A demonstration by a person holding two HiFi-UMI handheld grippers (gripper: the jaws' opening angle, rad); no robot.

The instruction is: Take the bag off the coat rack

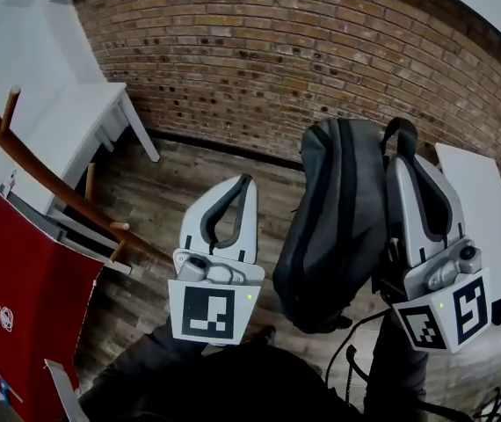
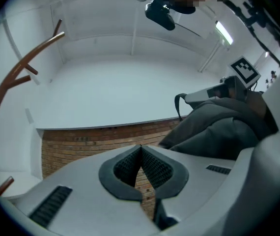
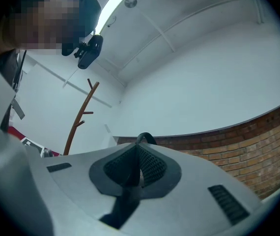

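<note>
The grey backpack (image 1: 334, 227) hangs free of the brown wooden coat rack (image 1: 31, 161), which leans at the left. My right gripper (image 1: 402, 152) is shut on the bag's black top strap (image 3: 145, 137), whose loop pokes out past the fingertips; the strap runs down between the pads. My left gripper (image 1: 245, 181) is beside the bag on its left, shut with nothing in it. In the left gripper view the jaws (image 2: 141, 149) meet at the tip, with the bag (image 2: 218, 127) to their right and the rack (image 2: 17, 77) at the left. The rack (image 3: 81, 117) stands well away in the right gripper view.
A brick wall (image 1: 303, 51) runs along the back. A white table (image 1: 75, 121) stands at the back left and a red board (image 1: 22, 297) leans below the rack. A white surface (image 1: 475, 192) lies at the right. Black cables (image 1: 356, 359) trail on the wooden floor.
</note>
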